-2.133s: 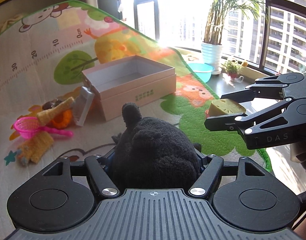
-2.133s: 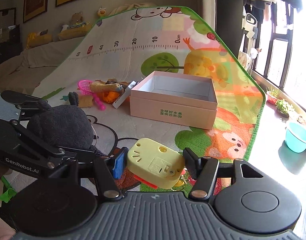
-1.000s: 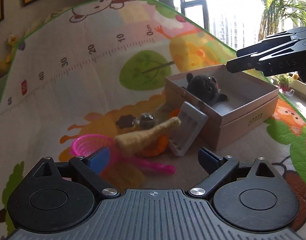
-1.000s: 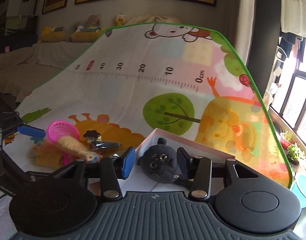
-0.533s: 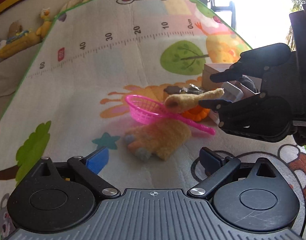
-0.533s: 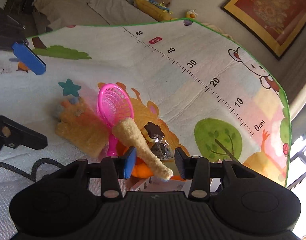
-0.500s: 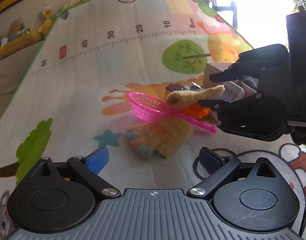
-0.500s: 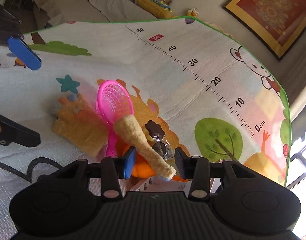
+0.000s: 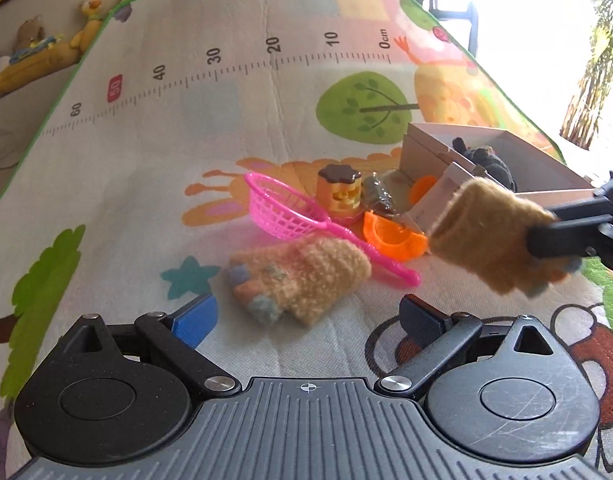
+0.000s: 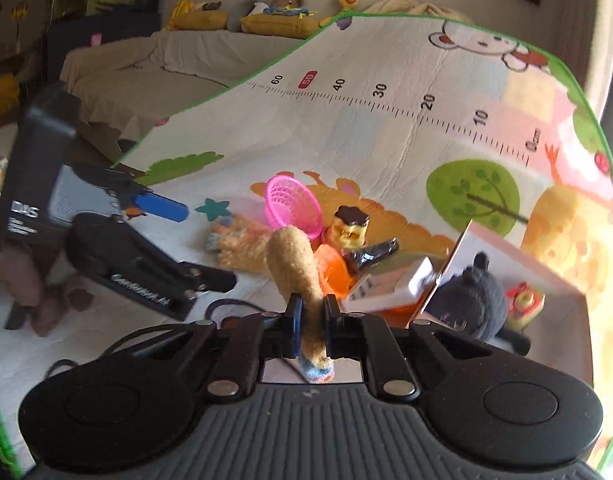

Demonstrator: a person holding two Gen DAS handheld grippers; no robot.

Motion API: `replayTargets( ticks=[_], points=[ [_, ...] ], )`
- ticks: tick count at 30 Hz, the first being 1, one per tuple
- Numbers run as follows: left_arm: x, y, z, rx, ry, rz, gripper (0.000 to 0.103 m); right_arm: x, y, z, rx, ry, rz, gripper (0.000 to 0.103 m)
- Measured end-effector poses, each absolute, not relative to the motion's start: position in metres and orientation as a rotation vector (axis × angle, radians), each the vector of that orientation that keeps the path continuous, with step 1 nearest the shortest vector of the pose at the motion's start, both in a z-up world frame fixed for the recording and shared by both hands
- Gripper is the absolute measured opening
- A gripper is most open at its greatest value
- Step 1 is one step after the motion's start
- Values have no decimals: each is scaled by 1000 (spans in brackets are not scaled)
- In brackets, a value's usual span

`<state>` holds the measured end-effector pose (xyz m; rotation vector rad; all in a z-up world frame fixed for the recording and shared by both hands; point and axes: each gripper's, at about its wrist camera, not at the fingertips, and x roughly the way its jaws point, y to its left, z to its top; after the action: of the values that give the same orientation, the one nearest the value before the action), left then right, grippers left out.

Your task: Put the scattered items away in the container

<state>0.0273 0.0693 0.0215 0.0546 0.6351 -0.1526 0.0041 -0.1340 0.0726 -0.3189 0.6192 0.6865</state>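
Observation:
My right gripper (image 10: pixel 310 320) is closing its jaws on a fuzzy tan sock (image 10: pixel 294 264), and the pads press on it. From the left wrist that sock (image 9: pixel 486 240) hangs off the mat at the right, between the right gripper's fingers (image 9: pixel 562 232). A second fuzzy tan sock (image 9: pixel 302 276) lies on the play mat just ahead of my left gripper (image 9: pixel 306 314), which is open and holds nothing. The pink box (image 9: pixel 426 148) stands at the right with a black plush toy (image 10: pixel 474 300) and a yellow toy (image 10: pixel 522 302) inside.
Beside the box lie a pink toy strainer (image 9: pixel 282 212), an orange cup (image 9: pixel 392 236), a pumpkin jar (image 9: pixel 340 194), a dark wrapped item (image 9: pixel 380 200) and a white flat device (image 10: pixel 390 284) leaning on the box wall. A sofa with cushions (image 10: pixel 194 52) stands beyond the mat.
The right gripper's jaws have gone from apart around the sock to shut on it, and the sock has come up off the pile. My left gripper has moved closer to the second sock.

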Motion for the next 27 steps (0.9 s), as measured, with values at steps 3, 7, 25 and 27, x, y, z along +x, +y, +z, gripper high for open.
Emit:
replayTargets(
  ticks=[3, 7, 25, 27],
  points=[
    [32, 54, 22, 60, 642, -172, 100, 0, -167, 63, -165, 727, 697, 10],
    [35, 31, 26, 66, 603, -238, 100, -1, -199, 41, -108, 761, 575, 12],
    [95, -25, -2, 286, 581, -225, 75, -40, -235, 4, -156, 594, 377, 75],
    [96, -26, -2, 287, 588, -214, 61, -42, -233, 4, -171, 589, 387, 84]
  ],
)
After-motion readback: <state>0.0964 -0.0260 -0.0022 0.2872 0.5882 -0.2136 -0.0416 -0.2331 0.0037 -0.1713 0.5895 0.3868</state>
